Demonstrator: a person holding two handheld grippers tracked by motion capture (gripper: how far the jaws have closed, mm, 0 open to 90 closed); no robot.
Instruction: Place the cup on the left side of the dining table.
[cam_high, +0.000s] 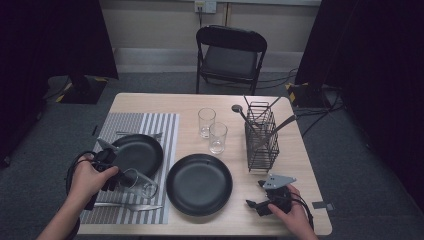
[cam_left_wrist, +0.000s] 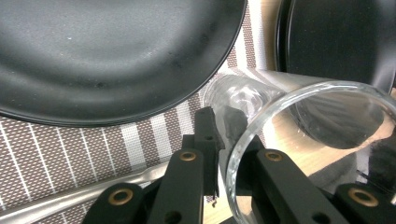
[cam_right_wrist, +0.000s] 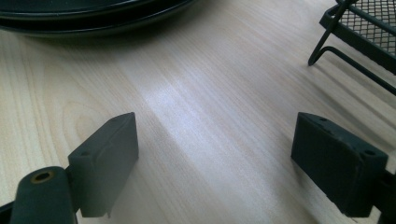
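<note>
A clear drinking glass (cam_high: 143, 186) is tilted on its side over the striped placemat (cam_high: 150, 125), at the front between the two black plates. My left gripper (cam_high: 114, 172) is shut on the wall of that glass at its rim. In the left gripper view the gripper (cam_left_wrist: 222, 128) has one jaw outside the glass (cam_left_wrist: 299, 100) and one inside. My right gripper (cam_high: 260, 199) rests low over the wooden table (cam_high: 295, 160) near the front right corner. Its jaws (cam_right_wrist: 215, 154) stand wide open over bare wood with nothing between them.
One black plate (cam_high: 137, 152) lies on the placemat, another (cam_high: 199, 184) on the table centre. Two upright glasses (cam_high: 206, 121) (cam_high: 218, 137) stand behind them. A wire cutlery caddy (cam_high: 261, 137) holds utensils at the right. A knife (cam_high: 127, 206) lies along the placemat's front; a folding chair (cam_high: 230, 55) stands beyond the table.
</note>
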